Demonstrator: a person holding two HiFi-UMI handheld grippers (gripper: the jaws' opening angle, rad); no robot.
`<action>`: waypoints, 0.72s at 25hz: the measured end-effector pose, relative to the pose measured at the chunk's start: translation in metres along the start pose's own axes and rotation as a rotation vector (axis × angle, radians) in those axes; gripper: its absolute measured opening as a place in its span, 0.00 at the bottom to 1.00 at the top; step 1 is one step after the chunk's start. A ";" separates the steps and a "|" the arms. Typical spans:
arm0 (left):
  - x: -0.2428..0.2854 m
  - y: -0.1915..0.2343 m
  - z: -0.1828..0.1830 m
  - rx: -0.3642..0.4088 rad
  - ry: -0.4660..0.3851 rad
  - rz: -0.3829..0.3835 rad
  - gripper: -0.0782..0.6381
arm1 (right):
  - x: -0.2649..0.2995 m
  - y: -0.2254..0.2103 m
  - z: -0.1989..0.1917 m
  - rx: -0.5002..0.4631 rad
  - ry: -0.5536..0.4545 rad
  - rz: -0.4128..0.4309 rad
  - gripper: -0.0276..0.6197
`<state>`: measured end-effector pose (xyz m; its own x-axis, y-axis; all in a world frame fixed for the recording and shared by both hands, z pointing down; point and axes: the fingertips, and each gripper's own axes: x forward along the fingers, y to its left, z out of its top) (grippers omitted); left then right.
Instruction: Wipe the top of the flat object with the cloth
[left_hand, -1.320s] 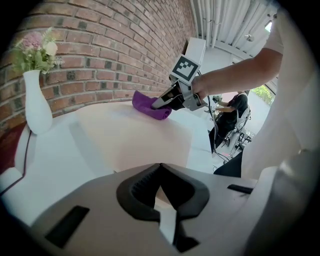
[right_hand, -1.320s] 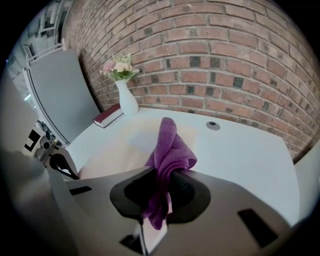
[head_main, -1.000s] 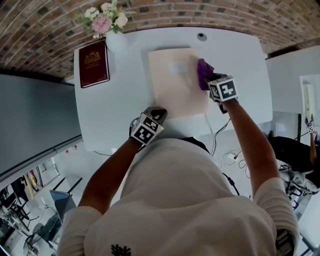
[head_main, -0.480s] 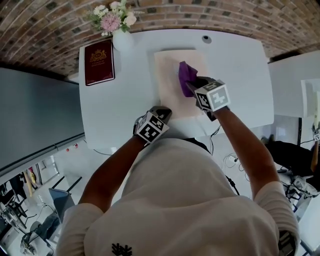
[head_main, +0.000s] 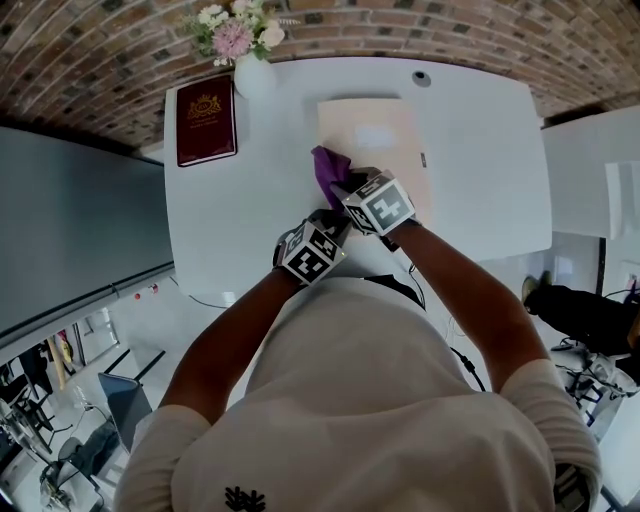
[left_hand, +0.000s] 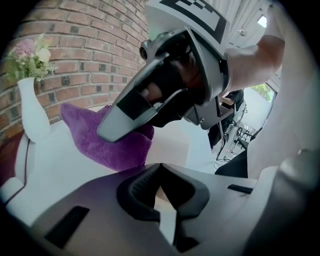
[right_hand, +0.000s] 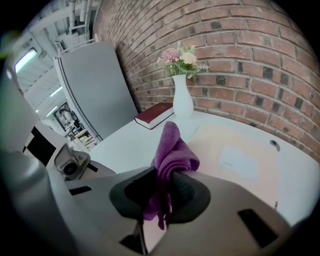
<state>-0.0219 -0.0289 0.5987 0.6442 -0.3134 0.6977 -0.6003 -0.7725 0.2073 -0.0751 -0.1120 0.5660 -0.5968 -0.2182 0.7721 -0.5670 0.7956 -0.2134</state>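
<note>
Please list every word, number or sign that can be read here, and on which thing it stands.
Nothing is readable.
Dark red hardcover book: gold crest; any lettering too small.
Beige flat paper envelope: white label, print blurred.
Left gripper and right gripper cubes: square markers only, no words.

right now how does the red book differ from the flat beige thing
The book is dark red with a gold crest; the flat object is pale beige. The book is thicker; the flat object is sheet-thin. The book lies untouched; the right gripper holds the cloth at the flat object's left edge. Both lie on the table.
</note>
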 end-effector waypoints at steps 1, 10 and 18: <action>0.000 0.000 0.000 0.000 -0.001 -0.001 0.14 | 0.000 -0.001 -0.001 0.001 0.007 -0.006 0.17; -0.002 0.003 -0.003 0.001 -0.007 -0.012 0.14 | -0.021 -0.038 -0.022 0.051 0.028 -0.096 0.17; -0.001 0.001 -0.003 0.007 -0.011 -0.020 0.14 | -0.052 -0.084 -0.051 0.100 0.041 -0.191 0.17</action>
<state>-0.0249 -0.0280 0.5999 0.6611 -0.3036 0.6862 -0.5841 -0.7823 0.2166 0.0324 -0.1387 0.5740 -0.4508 -0.3352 0.8273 -0.7221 0.6818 -0.1172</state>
